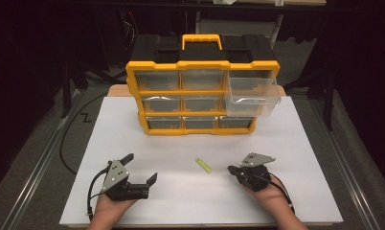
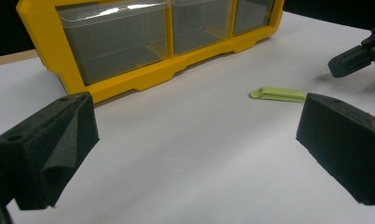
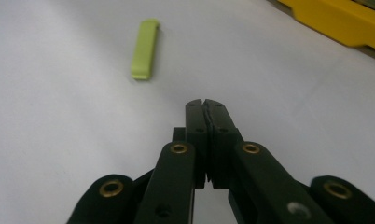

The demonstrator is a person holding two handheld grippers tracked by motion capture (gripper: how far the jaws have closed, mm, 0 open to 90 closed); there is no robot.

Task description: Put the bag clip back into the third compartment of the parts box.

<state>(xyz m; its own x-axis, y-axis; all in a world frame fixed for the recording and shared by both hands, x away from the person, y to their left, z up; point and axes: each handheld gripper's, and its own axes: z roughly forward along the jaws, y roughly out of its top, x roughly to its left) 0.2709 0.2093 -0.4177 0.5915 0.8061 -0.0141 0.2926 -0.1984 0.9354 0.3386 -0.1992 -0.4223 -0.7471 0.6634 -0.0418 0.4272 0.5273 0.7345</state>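
Nearby, flat green plastic clip [image 1: 203, 165]

lime-green clip [image 1: 203, 165], yellow-black organizer [image 1: 202, 88], white table [image 1: 190, 191]

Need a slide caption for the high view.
Left tool open, right tool shut, flanking a green clip on the white table; organizer with one drawer out.

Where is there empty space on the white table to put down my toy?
Bare room lies on the white table board between the yellow drawer organizer and the two tools. It is crowded between the left tool and right tool, around the small green clip.
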